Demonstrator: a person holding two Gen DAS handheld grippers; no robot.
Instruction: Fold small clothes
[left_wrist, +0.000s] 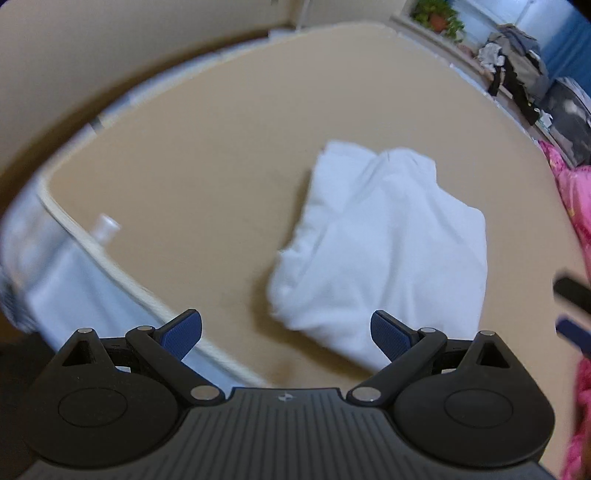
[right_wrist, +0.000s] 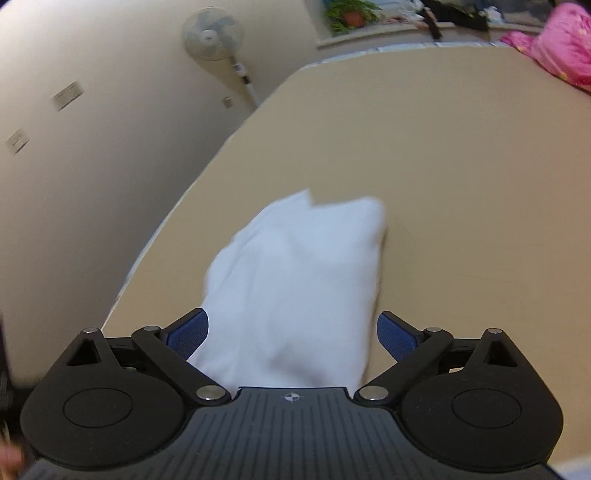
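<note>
A white garment (left_wrist: 384, 243) lies folded into a compact bundle on the tan tabletop (left_wrist: 207, 155). My left gripper (left_wrist: 288, 334) hovers open at the bundle's near left corner, and its blue pads (left_wrist: 184, 332) hold nothing. In the right wrist view the same white garment (right_wrist: 295, 280) runs away from the camera, its near end lying below and between the spread fingers of my right gripper (right_wrist: 291, 336). That gripper is open, and the blue pads (right_wrist: 395, 338) stand to either side of the cloth without pressing it. The picture is blurred.
The tabletop's left edge (left_wrist: 92, 251) drops to a pale surface with a small blurred white object (left_wrist: 107, 225). A pink cloth (left_wrist: 576, 206) (right_wrist: 561, 44) lies at the right. A standing fan (right_wrist: 214, 33), a potted plant (left_wrist: 437, 16) and piled clothes (left_wrist: 517, 62) stand beyond the table.
</note>
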